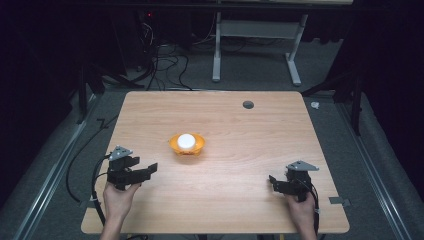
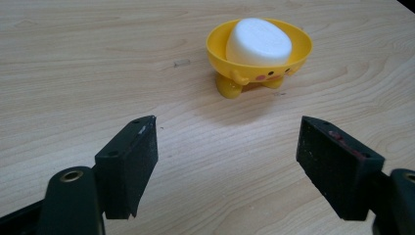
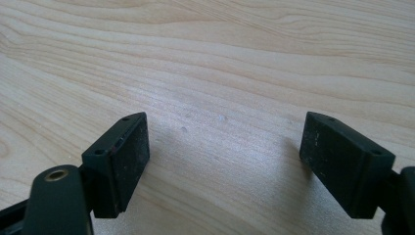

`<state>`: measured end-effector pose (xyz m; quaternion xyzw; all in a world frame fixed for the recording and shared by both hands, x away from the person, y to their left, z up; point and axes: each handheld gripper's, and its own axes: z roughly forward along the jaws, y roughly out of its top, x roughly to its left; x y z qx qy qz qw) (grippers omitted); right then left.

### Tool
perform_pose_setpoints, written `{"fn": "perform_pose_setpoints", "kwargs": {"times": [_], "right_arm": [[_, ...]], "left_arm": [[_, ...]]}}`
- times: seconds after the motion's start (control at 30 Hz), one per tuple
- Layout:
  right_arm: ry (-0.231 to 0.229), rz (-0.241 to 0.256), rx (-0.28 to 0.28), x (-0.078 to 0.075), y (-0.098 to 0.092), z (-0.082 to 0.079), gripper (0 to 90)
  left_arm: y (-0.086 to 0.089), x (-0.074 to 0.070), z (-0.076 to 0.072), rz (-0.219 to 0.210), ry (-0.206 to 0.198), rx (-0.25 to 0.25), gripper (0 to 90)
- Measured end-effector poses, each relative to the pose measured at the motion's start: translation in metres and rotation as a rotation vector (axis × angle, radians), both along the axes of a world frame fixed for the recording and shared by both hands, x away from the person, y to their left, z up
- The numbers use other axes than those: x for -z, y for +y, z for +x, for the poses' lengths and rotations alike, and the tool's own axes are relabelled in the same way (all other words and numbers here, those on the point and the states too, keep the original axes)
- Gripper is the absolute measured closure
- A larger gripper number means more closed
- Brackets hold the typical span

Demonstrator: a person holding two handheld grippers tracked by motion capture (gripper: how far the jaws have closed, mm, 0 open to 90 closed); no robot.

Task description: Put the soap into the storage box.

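A small yellow footed dish (image 1: 187, 145) with a duck-like face stands near the middle of the wooden table (image 1: 240, 125), and a white soap bar (image 1: 186, 140) lies in it. In the left gripper view the dish (image 2: 293, 46) and its soap (image 2: 258, 41) sit ahead, a little right of centre, apart from the jaws. My left gripper (image 1: 149, 169) rests at the front left, open and holding nothing (image 2: 227, 164). My right gripper (image 1: 273, 181) rests at the front right, open too, with bare wood between its jaws (image 3: 222, 164).
A round dark cable hole (image 1: 248, 104) lies near the table's far edge. Beyond the table stand white desk legs (image 1: 217, 50) and a tangle of cables (image 1: 160, 60) on the grey floor. A small white object (image 1: 314, 105) lies off the far right corner.
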<state>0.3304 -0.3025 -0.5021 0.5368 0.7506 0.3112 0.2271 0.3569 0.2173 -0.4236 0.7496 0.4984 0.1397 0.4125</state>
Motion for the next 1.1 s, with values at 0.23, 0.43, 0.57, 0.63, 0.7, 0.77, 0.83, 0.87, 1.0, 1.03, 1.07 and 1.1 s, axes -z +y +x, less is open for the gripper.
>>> {"fn": "perform_pose_setpoints", "kwargs": {"times": [0.23,0.43,0.57,0.63,0.7,0.77,0.83,0.87,1.0,1.03,1.07,1.1], "right_arm": [[0.000,0.001,0.000,0.000,0.000,0.000,19.5],[0.000,0.002,0.001,0.000,0.000,0.000,19.5],[0.000,0.002,0.001,0.000,0.000,0.000,19.5],[0.000,0.002,0.001,0.000,0.000,0.000,19.5],[0.000,0.001,0.001,0.000,0.000,0.000,19.6],[0.000,0.002,0.001,0.000,0.000,0.000,19.5],[0.000,0.002,0.001,0.000,0.000,0.000,19.6],[0.000,0.002,0.002,0.000,0.000,0.000,19.6],[0.000,0.001,0.003,0.000,0.000,0.000,19.6],[0.000,0.001,0.002,0.000,0.000,0.000,19.6],[-0.001,0.001,0.002,0.000,0.000,0.000,19.6],[-0.001,0.000,0.002,0.000,0.000,0.000,19.6]], "left_arm": [[-0.001,0.010,-0.003,0.010,0.009,0.006,23.8],[-0.001,0.022,-0.006,0.027,0.002,0.004,22.7],[-0.003,0.034,-0.006,0.049,0.023,0.023,22.3],[-0.005,0.039,-0.006,0.055,0.032,0.021,22.3],[-0.006,0.043,-0.006,0.057,0.035,0.023,22.3],[-0.007,0.046,-0.005,0.066,0.034,0.020,22.2],[-0.009,0.048,-0.005,0.082,0.032,0.016,22.2],[-0.011,0.049,-0.004,0.097,0.028,0.015,22.2],[-0.018,0.052,-0.002,0.133,0.021,0.022,21.4],[-0.019,0.053,-0.001,0.144,0.010,0.026,21.4],[-0.020,0.053,0.000,0.141,0.016,0.024,21.3],[-0.020,0.054,0.000,0.144,0.012,0.023,21.2]]}}
